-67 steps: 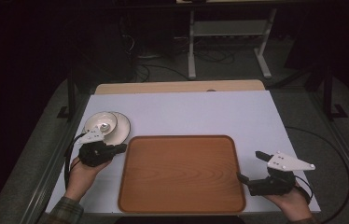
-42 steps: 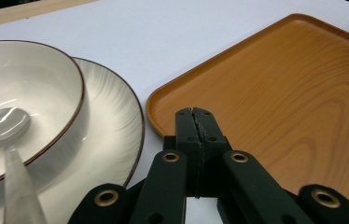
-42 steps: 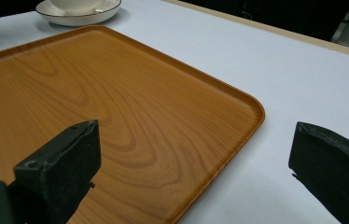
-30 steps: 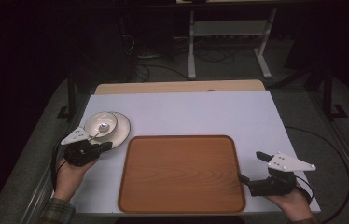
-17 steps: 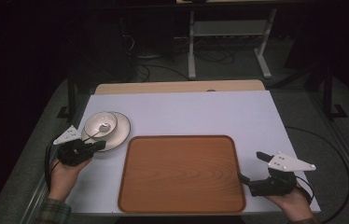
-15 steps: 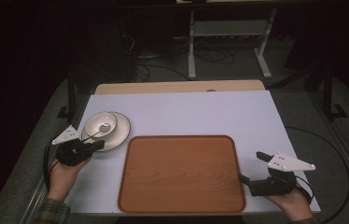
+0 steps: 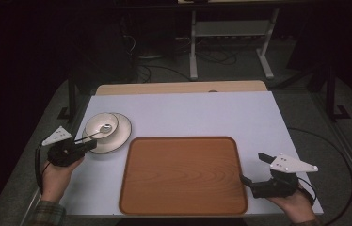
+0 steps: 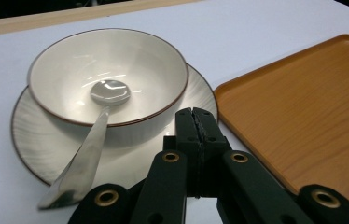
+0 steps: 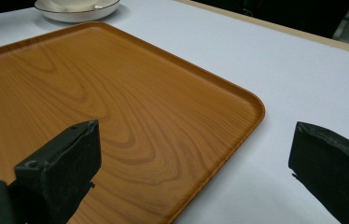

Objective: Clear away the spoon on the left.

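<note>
A white bowl (image 7: 100, 124) sits on a white plate (image 7: 117, 136) at the table's left. A metal spoon (image 8: 94, 137) lies in the bowl (image 8: 107, 74), its handle sticking out over the rim toward me. My left gripper (image 7: 91, 144) is shut with nothing between its jaws. Its tips (image 8: 196, 115) rest at the near edge of the plate (image 8: 23, 135), just right of the spoon handle. My right gripper (image 7: 254, 169) stands open at the near right corner of the brown wooden tray (image 7: 183, 174). That corner of the tray (image 9: 93, 93) lies between its jaws (image 9: 196, 154), which are not touching it.
The white table top (image 7: 202, 113) has bare room behind the tray and to its right. The left hand is close to the table's left edge. A metal rack (image 7: 230, 42) and cables stand on the dark floor beyond the table.
My left hand has drawn leftward, away from the tray toward the table's left edge, with its jaws still shut. The right hand, bowl, plate and spoon have not moved.
</note>
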